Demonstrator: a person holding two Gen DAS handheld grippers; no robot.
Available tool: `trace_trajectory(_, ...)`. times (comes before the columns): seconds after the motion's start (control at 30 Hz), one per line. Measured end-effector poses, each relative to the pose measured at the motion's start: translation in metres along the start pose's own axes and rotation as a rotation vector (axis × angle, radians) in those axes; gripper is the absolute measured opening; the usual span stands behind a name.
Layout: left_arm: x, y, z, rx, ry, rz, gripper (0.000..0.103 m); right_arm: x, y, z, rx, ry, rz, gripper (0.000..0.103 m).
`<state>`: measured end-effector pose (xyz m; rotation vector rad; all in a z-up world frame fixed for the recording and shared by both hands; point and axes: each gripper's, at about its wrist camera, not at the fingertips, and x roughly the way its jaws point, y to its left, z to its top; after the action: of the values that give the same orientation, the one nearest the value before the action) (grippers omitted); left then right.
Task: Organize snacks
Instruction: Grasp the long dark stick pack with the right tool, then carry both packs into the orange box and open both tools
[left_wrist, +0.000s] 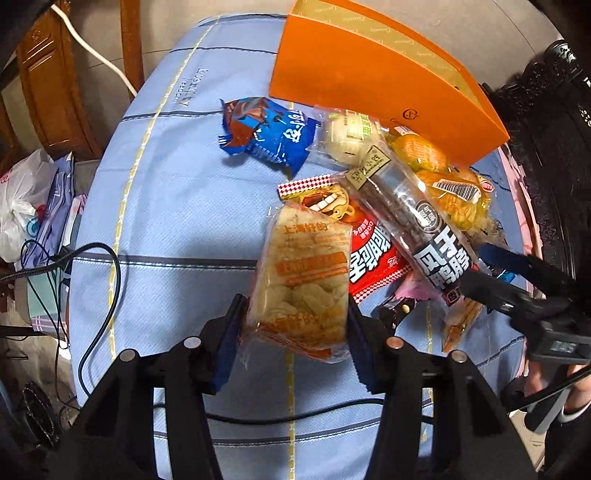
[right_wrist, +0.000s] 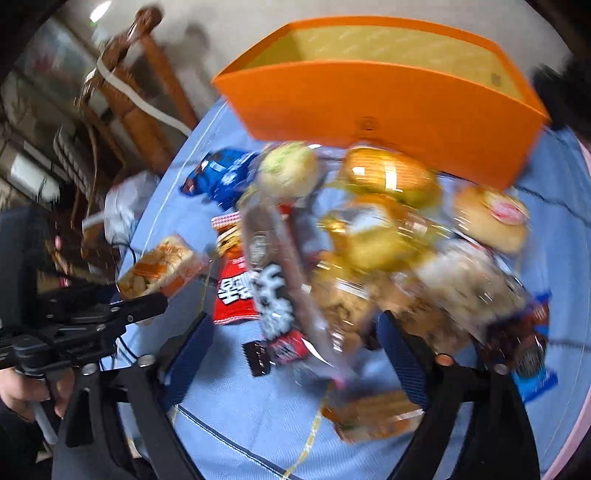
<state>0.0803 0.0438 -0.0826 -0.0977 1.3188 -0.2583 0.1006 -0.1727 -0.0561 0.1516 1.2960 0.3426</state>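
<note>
**A:** Left tongs (left_wrist: 293, 325) have a grip on the bread pack (left_wrist: 303, 280), pads pressed on both its sides, and it's up off the counter (left_wrist: 166, 206). Its long axis runs straight out ahead of the tongs.

**B:** And the box (left_wrist: 369, 77)?

**A:** Orange, open-topped, at the far edge of the counter, up and to the right of that pack. The pile lies between them, so I'd guess the pack has to go over it.

**B:** Right tongs (right_wrist: 295, 343)?

**A:** Wide apart, gripping nothing. They hang over the near end of the long dark pack (right_wrist: 277, 266), which lies lengthwise away from them towards the box. Right hand is the nearer one to that pack.

**B:** Count it off, left to right.

**A:** One blue pack (left_wrist: 266, 133) off by itself. One pale bun (left_wrist: 347, 136). One red pack (left_wrist: 369, 254) under the dark one. Golden buns at the right, at least three, but it's too blurred to be sure. One box. Two tongs, one loaded.
</note>
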Motion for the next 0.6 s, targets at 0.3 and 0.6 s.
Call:
trace_trajectory(0.3,-0.006,0.026,-0.002,-0.064,-0.011,0.02,0.051,0.042,0.034,0.034,-0.099,0.11,-0.032,0.066)
trace_trajectory(0.6,-0.007,0.032,-0.002,-0.075,-0.02,-0.002,0.051,0.014,0.015,0.009,-0.053,0.069,-0.039,0.026)
